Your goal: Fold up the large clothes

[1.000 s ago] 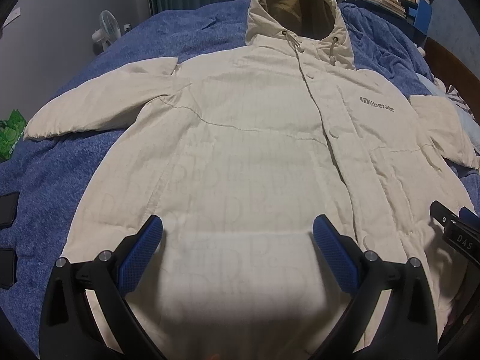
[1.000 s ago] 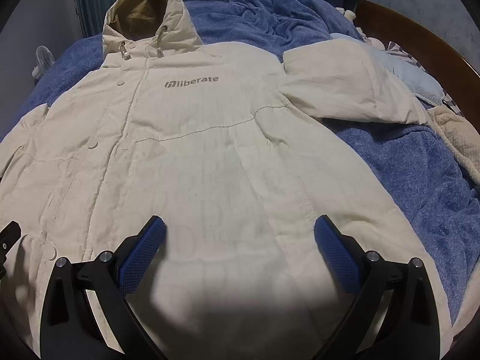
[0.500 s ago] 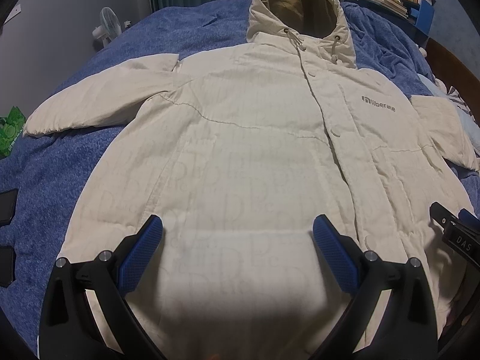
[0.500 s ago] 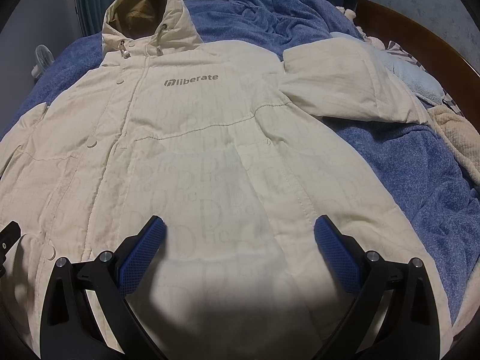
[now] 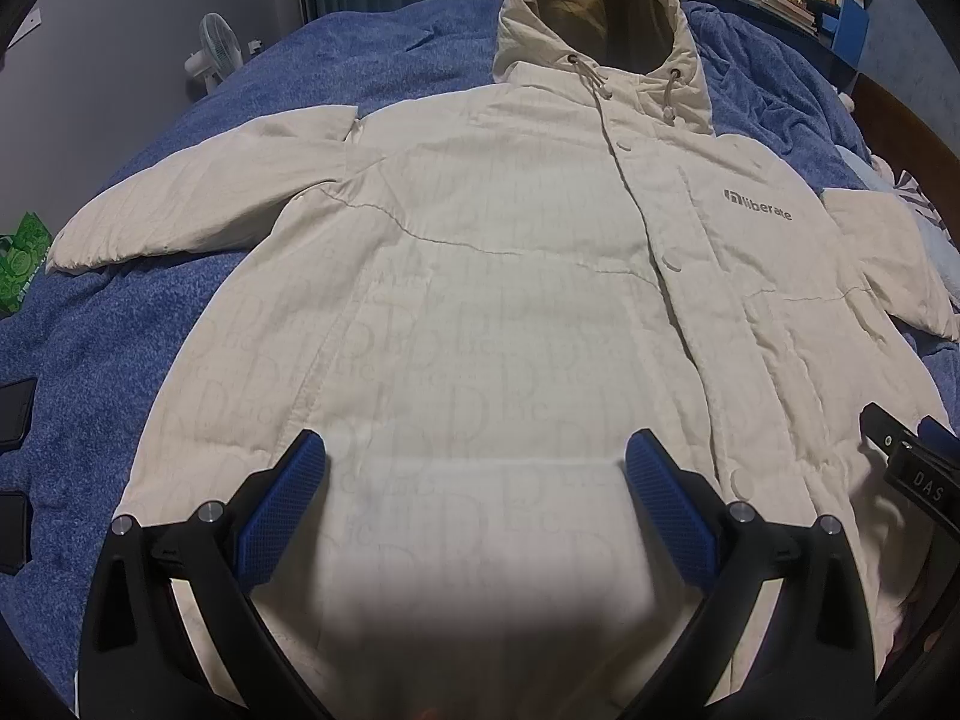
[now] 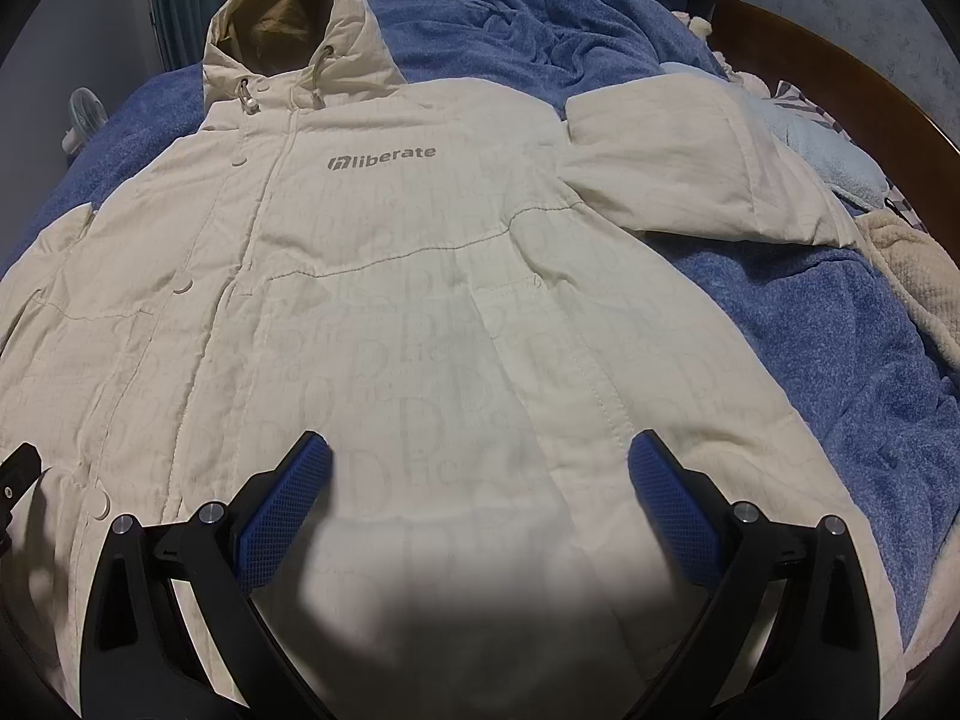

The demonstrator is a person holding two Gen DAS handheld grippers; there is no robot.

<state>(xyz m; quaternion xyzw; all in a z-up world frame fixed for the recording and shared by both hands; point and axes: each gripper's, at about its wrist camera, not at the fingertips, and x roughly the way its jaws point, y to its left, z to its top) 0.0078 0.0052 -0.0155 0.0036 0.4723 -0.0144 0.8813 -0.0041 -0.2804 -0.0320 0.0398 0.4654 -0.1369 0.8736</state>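
Observation:
A cream hooded jacket (image 5: 480,276) with a grey "liberate" logo lies face up and buttoned on a blue bedspread (image 5: 108,336); it also fills the right wrist view (image 6: 390,312). Both sleeves are spread outward, one at the left (image 5: 198,198), one at the right (image 6: 696,174). My left gripper (image 5: 477,468) is open and empty above the jacket's lower left front. My right gripper (image 6: 480,468) is open and empty above the lower right front. The right gripper's body shows at the left view's right edge (image 5: 918,468).
A crumpled blue blanket (image 6: 558,18) lies behind the jacket. A light blue cloth (image 6: 822,144) and a cream knit throw (image 6: 906,276) lie at the right by the wooden bed frame (image 6: 840,78). A fan (image 5: 213,54), green packet (image 5: 24,258) and dark phones (image 5: 15,414) sit at the left.
Both grippers have moved slightly forward over the jacket, which looks a little nearer. Both stay open.

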